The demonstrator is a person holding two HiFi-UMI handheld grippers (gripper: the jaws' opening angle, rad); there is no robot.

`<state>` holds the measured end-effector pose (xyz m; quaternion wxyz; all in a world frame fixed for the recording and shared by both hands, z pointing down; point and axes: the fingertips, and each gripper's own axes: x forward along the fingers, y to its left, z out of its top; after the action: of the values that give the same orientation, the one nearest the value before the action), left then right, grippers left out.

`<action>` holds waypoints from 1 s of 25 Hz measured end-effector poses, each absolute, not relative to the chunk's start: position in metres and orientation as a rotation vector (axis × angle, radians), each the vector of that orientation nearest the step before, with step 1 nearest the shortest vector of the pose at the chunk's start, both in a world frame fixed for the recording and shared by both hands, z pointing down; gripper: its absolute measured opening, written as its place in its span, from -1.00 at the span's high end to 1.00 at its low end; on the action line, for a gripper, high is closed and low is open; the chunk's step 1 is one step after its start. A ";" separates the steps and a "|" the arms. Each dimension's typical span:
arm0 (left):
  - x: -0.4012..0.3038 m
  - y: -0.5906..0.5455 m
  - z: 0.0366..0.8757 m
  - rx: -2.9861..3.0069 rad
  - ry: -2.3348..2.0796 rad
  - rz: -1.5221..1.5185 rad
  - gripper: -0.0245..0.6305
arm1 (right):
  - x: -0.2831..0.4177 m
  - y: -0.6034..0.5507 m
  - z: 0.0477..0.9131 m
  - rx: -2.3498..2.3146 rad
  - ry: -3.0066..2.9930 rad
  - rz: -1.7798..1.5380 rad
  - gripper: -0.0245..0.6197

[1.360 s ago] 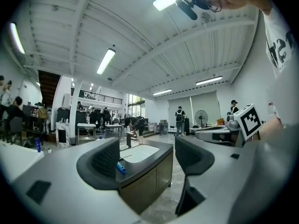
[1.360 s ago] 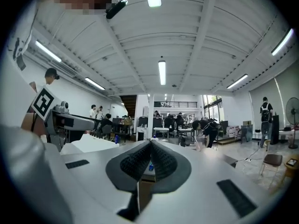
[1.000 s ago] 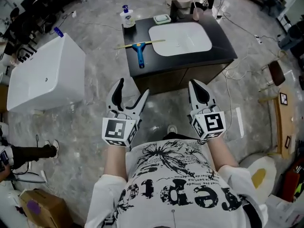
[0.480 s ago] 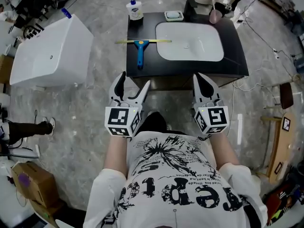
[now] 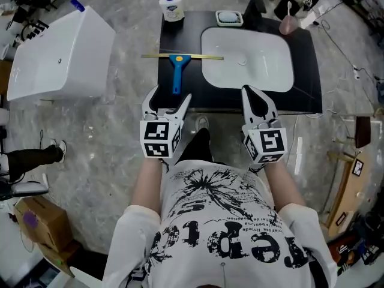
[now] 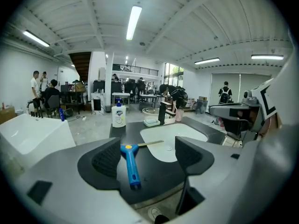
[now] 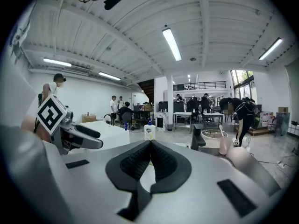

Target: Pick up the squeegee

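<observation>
The squeegee [image 5: 176, 71] has a blue handle and a thin yellow blade. It lies flat on the black countertop [image 5: 180, 98], left of the white basin [image 5: 247, 59]. My left gripper [image 5: 167, 102] is open at the counter's front edge, just short of the handle's near end. In the left gripper view the squeegee [image 6: 130, 164] lies ahead between the spread jaws, untouched. My right gripper [image 5: 258, 101] is shut and empty, over the counter's front edge by the basin. In the right gripper view its pads [image 7: 150, 164] meet with nothing between them.
A soap pump bottle [image 5: 172, 6] and a soap dish [image 5: 228, 18] stand at the counter's back edge, with a pink cup [image 5: 289, 23] at the back right. A white bathtub [image 5: 60, 50] stands to the left. Cables run across the floor on the right.
I have stepped closer to the counter. Both grippers now reach its front edge, and the left one has lined up with the squeegee's handle. Neither gripper has changed its state.
</observation>
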<state>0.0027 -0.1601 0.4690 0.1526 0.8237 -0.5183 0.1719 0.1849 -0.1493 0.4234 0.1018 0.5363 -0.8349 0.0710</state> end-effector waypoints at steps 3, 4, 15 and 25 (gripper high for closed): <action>0.003 -0.202 0.495 2.307 -1.463 0.533 -0.17 | 0.183 -0.194 0.443 1.569 -2.431 0.255 0.88; 0.003 -0.216 0.505 2.289 -1.455 0.549 -0.17 | 0.181 -0.208 0.450 1.561 -2.423 0.273 0.88; -0.006 -0.308 0.625 2.040 -1.352 0.731 -0.17 | 0.157 -0.312 0.516 1.446 -2.346 0.372 0.88; -0.001 -0.330 0.667 1.955 -1.305 0.818 -0.17 | 0.161 -0.340 0.536 1.459 -2.297 0.416 0.88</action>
<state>-0.0007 -0.3297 0.6673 0.3207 0.7439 -0.4969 0.3112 0.1606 -0.3401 0.5365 0.1932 0.5200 -0.8187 0.1482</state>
